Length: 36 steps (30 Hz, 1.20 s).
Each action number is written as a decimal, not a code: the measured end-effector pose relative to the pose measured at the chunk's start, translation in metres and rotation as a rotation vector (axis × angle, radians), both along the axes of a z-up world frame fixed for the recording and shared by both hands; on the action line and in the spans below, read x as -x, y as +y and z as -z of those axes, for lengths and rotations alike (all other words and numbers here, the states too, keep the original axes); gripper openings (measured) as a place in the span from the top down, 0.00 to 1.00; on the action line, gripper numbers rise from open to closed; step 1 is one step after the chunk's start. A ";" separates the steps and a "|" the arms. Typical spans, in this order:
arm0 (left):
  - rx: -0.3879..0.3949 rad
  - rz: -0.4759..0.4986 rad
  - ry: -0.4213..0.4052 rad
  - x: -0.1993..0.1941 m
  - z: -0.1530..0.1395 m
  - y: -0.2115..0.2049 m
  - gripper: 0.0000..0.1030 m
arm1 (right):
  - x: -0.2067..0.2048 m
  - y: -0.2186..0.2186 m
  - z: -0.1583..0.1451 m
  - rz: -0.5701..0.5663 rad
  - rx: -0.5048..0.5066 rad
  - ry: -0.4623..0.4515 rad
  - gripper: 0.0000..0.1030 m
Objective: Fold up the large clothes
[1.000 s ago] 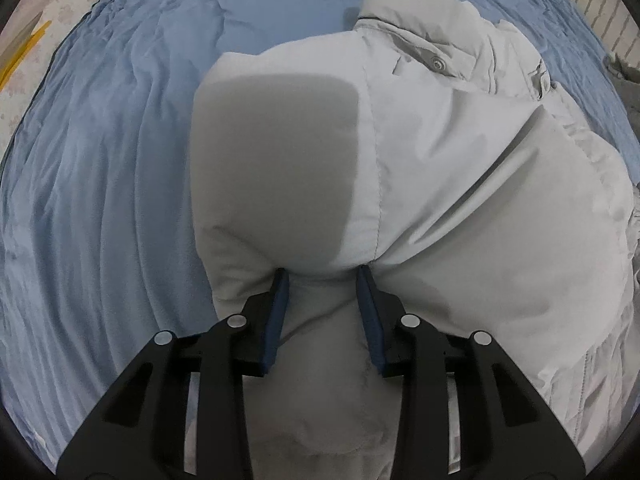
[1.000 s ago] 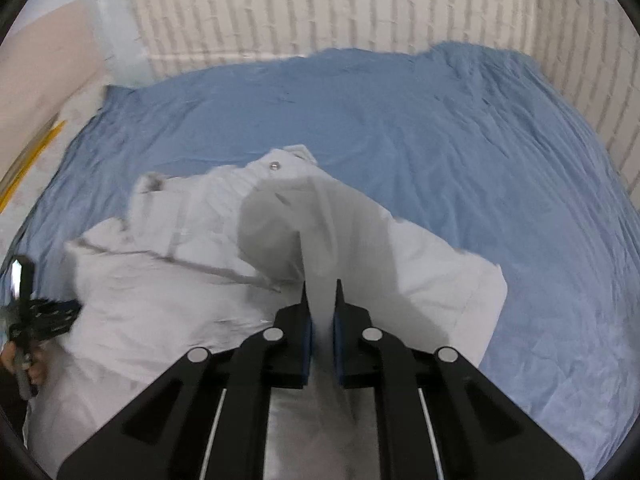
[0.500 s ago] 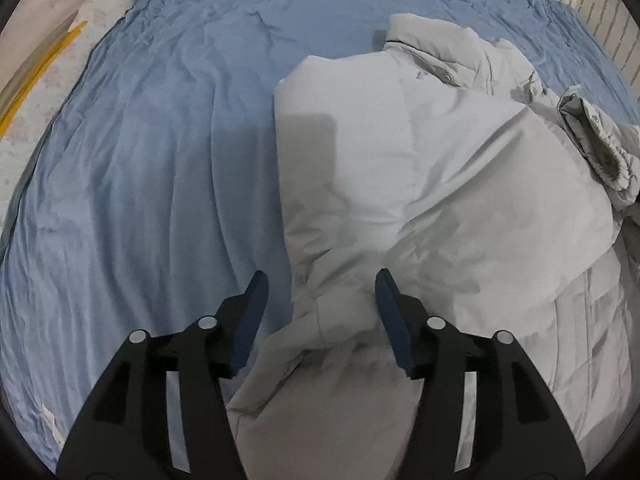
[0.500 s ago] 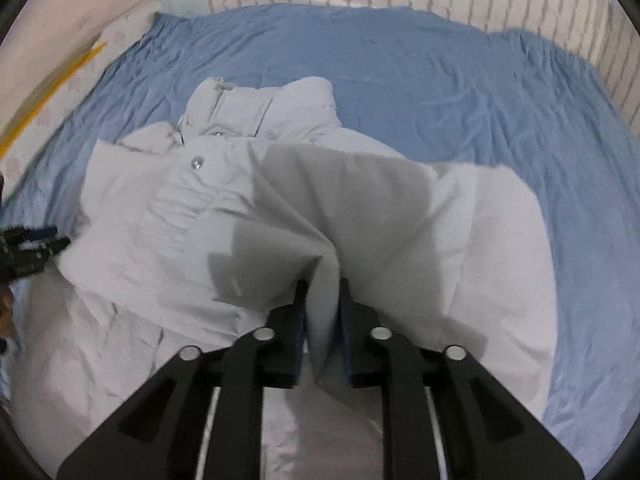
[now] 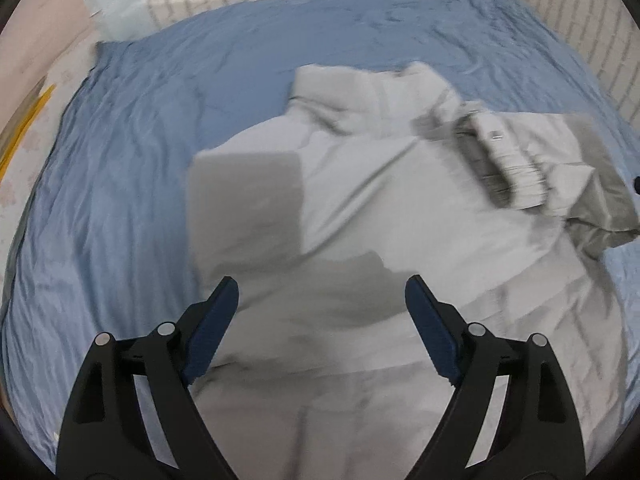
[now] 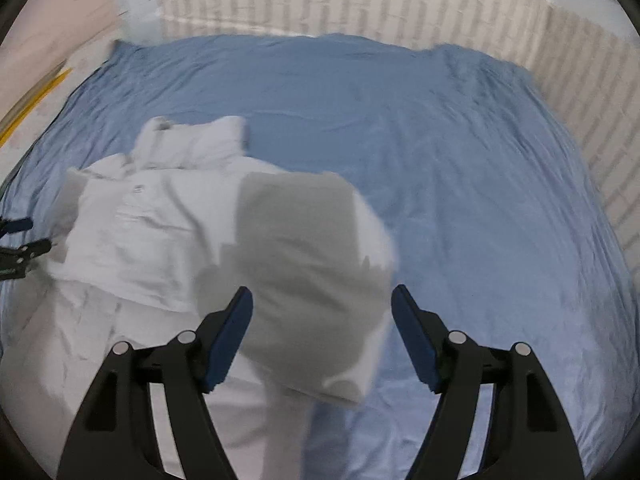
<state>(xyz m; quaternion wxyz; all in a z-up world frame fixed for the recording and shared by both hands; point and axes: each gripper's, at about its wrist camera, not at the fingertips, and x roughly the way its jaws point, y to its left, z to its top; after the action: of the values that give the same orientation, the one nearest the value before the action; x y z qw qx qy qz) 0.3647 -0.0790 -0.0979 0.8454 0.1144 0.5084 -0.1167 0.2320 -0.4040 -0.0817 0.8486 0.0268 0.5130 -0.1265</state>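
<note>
Two grippers hover above a pale grey jacket [image 5: 400, 200] lying crumpled on a blue bedsheet [image 5: 140, 160]. The left gripper [image 5: 322, 296] and right gripper [image 6: 322, 304] both have jaws opening wide, pads clear of the fabric, holding nothing. The jacket's collar [image 6: 192, 140] points toward the far brick-patterned wall [image 6: 360, 4].

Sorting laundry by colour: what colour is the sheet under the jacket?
Plain blue sheet, clearest in the right wrist view.
</note>
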 end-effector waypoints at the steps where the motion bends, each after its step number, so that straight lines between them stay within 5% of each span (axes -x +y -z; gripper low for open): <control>1: 0.007 0.014 -0.001 0.000 -0.002 -0.009 0.17 | 0.003 -0.009 0.001 0.023 -0.003 -0.002 0.30; 6: 0.063 0.062 0.018 -0.014 -0.009 -0.047 0.17 | 0.007 -0.049 0.029 0.149 -0.127 0.031 0.43; 11: 0.115 0.099 0.053 -0.041 -0.008 -0.094 0.17 | 0.002 -0.049 0.059 0.123 -0.226 0.039 0.59; 17: 0.104 0.141 0.120 -0.060 0.022 -0.146 0.29 | -0.005 -0.043 0.068 0.101 -0.226 0.034 0.59; 21: 0.124 0.152 0.166 -0.059 0.040 -0.157 0.58 | -0.006 -0.041 0.071 0.090 -0.213 0.047 0.59; 24: 0.081 0.153 0.110 -0.052 0.032 -0.159 0.82 | -0.007 -0.039 0.071 0.101 -0.193 0.050 0.58; 36: -0.011 0.126 -0.011 -0.031 -0.010 -0.103 0.90 | -0.015 -0.007 0.047 0.055 -0.108 0.045 0.30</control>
<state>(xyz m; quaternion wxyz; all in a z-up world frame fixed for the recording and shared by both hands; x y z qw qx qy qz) 0.3955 -0.1816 -0.0876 0.8385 0.1513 0.4964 -0.1666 0.2468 -0.4108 -0.1292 0.8303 0.0837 0.5372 -0.1225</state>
